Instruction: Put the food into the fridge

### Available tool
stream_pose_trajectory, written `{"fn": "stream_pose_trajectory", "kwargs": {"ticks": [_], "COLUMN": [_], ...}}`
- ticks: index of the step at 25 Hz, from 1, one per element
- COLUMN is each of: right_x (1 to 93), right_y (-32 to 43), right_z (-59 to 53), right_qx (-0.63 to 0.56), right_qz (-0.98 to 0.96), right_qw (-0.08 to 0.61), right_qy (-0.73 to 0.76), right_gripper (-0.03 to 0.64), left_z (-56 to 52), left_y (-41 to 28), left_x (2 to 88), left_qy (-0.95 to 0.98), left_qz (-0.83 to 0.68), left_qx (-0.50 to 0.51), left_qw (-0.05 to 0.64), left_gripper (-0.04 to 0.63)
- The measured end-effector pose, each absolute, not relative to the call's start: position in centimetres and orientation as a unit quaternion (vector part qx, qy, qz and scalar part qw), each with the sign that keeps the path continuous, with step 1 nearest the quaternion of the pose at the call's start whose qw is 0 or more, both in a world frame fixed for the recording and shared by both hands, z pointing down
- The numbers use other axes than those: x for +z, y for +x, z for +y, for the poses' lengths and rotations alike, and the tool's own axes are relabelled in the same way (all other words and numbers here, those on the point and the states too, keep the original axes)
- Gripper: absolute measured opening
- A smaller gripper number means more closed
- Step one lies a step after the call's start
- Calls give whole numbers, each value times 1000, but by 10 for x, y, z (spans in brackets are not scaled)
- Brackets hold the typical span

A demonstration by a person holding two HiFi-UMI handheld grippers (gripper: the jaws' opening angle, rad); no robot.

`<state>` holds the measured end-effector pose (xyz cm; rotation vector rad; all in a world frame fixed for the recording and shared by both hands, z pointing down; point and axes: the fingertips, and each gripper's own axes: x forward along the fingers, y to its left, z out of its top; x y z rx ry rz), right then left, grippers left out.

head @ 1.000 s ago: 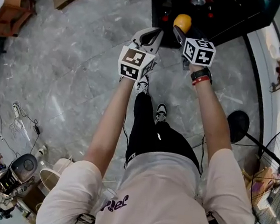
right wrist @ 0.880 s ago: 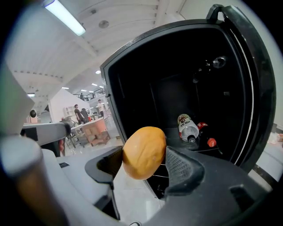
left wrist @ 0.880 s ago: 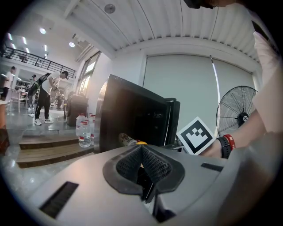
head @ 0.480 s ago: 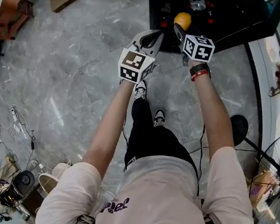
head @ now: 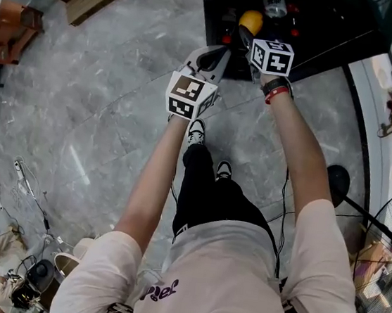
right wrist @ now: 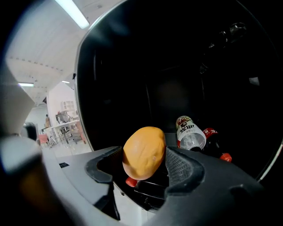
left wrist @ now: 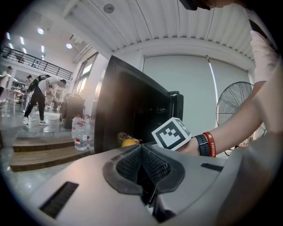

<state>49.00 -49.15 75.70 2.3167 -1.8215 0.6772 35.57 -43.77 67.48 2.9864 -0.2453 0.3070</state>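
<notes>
The right gripper (right wrist: 146, 167) clamped a yellow oval fruit (right wrist: 143, 152) at the mouth of the dark fridge (right wrist: 177, 66), its long axis nearly upright, top leaning right. Two bottles (right wrist: 191, 132) lay inside, just behind it. The left gripper (left wrist: 142, 167) was closed on nothing.

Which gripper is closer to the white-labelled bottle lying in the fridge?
Right. The right gripper, shut on the orange fruit, is at the fridge opening, just in front of the bottle. The left gripper, shut and empty, is further back, outside the fridge.
</notes>
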Motion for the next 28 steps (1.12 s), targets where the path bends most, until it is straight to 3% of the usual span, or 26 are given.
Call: {"fn": "stream_pose_trajectory", "kwargs": {"ticks": [28], "right_x": [802], "right_y": [540], "right_z": [-564], "right_qx": [242], "right_qz": [-583], "right_qw": [77], "right_qy": [772], "right_gripper": [316], "left_z": [-452], "left_y": [360], "left_x": [697], "left_qy": [989], "left_qz": [-90], "left_qx": [99], "left_qw": [65], "left_gripper": [18]}}
